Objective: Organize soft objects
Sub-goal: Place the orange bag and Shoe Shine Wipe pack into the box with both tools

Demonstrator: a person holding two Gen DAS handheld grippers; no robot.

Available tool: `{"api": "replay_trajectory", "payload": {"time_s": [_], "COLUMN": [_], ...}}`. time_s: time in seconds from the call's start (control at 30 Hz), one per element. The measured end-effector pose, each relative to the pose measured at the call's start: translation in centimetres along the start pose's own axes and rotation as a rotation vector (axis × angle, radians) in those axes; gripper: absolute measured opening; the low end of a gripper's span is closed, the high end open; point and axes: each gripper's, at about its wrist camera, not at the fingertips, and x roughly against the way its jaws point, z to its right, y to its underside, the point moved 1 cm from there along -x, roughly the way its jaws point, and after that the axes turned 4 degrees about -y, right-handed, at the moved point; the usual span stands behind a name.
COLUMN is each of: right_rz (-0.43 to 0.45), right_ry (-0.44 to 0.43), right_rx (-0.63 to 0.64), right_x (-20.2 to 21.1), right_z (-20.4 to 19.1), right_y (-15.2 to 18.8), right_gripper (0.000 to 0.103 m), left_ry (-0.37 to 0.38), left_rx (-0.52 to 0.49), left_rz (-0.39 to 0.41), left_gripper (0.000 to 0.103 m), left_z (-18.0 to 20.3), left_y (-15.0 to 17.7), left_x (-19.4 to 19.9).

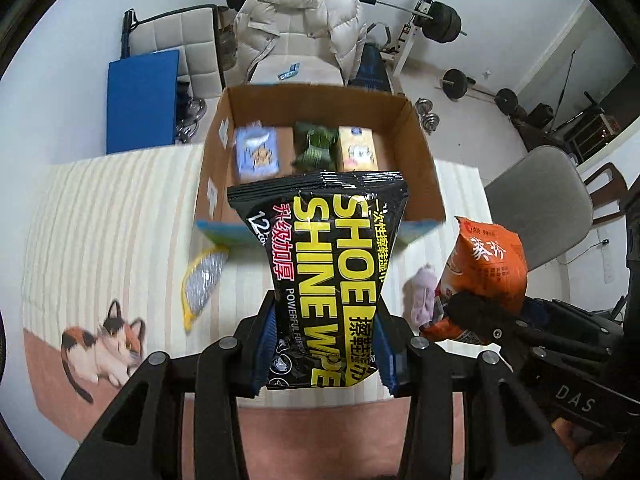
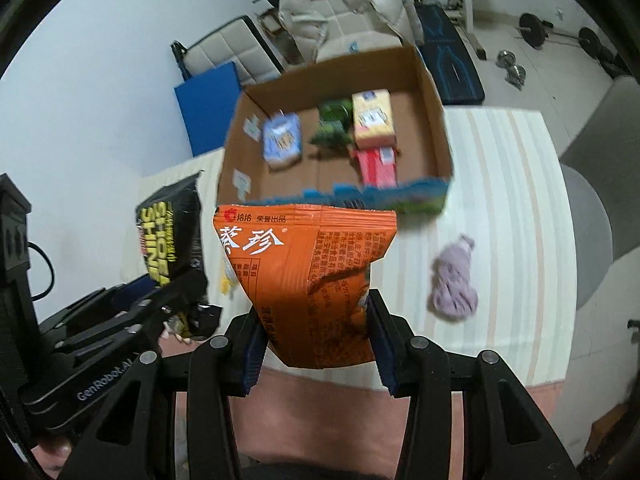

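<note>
My left gripper [image 1: 324,344] is shut on a black shoe-wipes pack [image 1: 324,264], held above the table in front of the open cardboard box [image 1: 424,160]. My right gripper [image 2: 316,340] is shut on an orange snack bag [image 2: 304,272], also raised before the box [image 2: 440,128]. The box holds a blue packet [image 2: 282,142], a green bundle [image 2: 334,124], a yellow pack [image 2: 372,118] and a red pack [image 2: 378,168]. A lilac cloth [image 2: 454,280] lies on the table to the right. A silver-and-yellow pouch [image 1: 202,280] lies left of the wipes pack.
The table has a striped cloth [image 1: 112,216] with a cat print [image 1: 104,340]. A chair with a white puffy jacket [image 1: 300,24] stands behind the box. A grey chair [image 1: 540,200] is at the right. A blue mat [image 1: 142,100] and weights stand by the wall.
</note>
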Motion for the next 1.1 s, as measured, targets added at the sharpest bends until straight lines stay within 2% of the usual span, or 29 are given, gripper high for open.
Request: {"api": "replay_trajectory", "payload": {"time_s": [0.17,0.37,0.5,0.6,0.83,1.1], "right_rz": [0.02,-0.024,-0.071,-0.119,-0.203,-0.272], "right_ry": [0.006,0.012,0.043,0.06,0.117,0.157], "right_rx": [0.006,-0.037,-0.059,-0.076,-0.075,-0.074], "right_x": [-1.9,-6.8,-10.9,-14.3,-20.2,-24.3], "right_z": [-1.0,-0.8,-0.5,0.1,1.3,2.4], "right_y": [-5.0,-10.7,-13.6,-15.1,-16.0,-16.0], "right_gripper": [0.048,0.048,0.048,0.048,0.048,0.049], "left_ry": [-0.002,0.017,0.025,0.03,0.032,0.046], "left_rx": [0.008,0.051,0.067,0.07,0.065,0.071], "left_rz": [-0.043,-0.176,-0.256,-0.325,-0.448,-0.521], "left_gripper": [0.04,0.04,0.04,0.04,0.04,0.042], "left_z": [-2.0,-4.9,-5.9,-6.5,-7.1,-7.1], "left_y": [-5.5,-11.3,-13.5,-14.1,-14.3,-13.8], "left_x": [-2.5,-8.6,-12.8,-16.0,-21.9,-25.5]}}
